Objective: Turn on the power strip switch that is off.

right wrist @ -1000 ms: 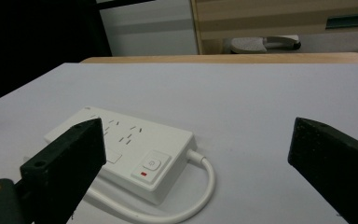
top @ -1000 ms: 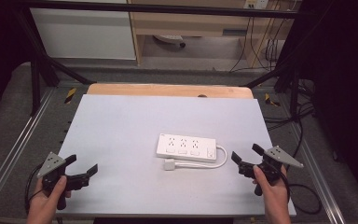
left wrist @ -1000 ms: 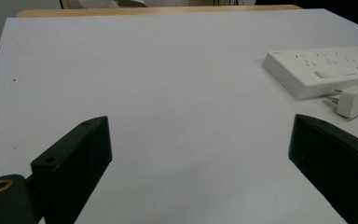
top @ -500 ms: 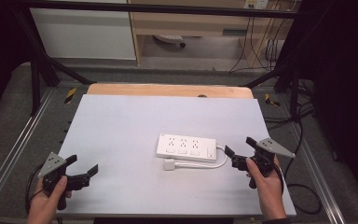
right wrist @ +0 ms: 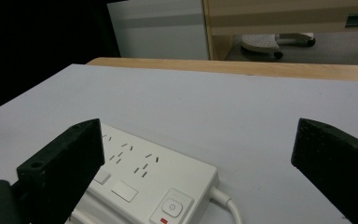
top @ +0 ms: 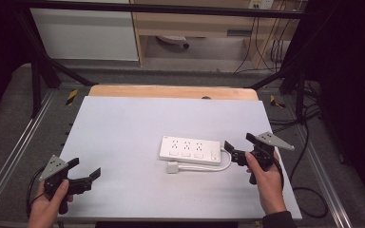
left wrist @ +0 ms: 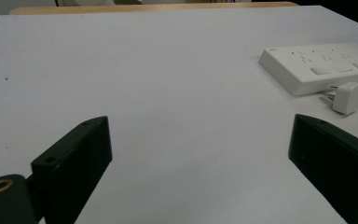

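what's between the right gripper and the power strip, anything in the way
Nothing visible. The right gripper is open beside the switch end of the power strip, with bare table between; its cable loops along the strip's near side.

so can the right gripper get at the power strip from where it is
Probably yes. The right gripper is open, just off the power strip at its switch end, with bare table around it. Only the strip's cable loops nearby, which shouldn't block the jaws.
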{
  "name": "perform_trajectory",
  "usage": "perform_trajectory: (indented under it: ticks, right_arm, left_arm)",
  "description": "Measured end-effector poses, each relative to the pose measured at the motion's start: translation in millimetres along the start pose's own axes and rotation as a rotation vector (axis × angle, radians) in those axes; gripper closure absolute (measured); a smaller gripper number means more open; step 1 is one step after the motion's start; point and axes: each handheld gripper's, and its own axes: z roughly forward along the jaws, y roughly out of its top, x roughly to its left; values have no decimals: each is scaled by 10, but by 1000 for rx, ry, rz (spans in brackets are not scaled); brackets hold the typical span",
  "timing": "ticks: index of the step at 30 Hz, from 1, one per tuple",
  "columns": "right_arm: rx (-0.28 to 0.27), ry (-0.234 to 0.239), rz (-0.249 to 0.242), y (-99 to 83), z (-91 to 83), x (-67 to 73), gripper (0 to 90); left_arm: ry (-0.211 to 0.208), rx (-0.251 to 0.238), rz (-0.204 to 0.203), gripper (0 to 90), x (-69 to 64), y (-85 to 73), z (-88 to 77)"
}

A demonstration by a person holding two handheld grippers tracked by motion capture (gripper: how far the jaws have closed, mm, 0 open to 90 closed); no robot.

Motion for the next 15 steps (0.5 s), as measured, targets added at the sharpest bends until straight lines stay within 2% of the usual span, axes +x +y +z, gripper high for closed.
perform_trajectory:
  ticks: [15]
  right_arm:
    - [21, 35, 5, 55, 218, 135, 30]
  left_arm:
    - [-9, 6, 12, 61, -22, -1, 6]
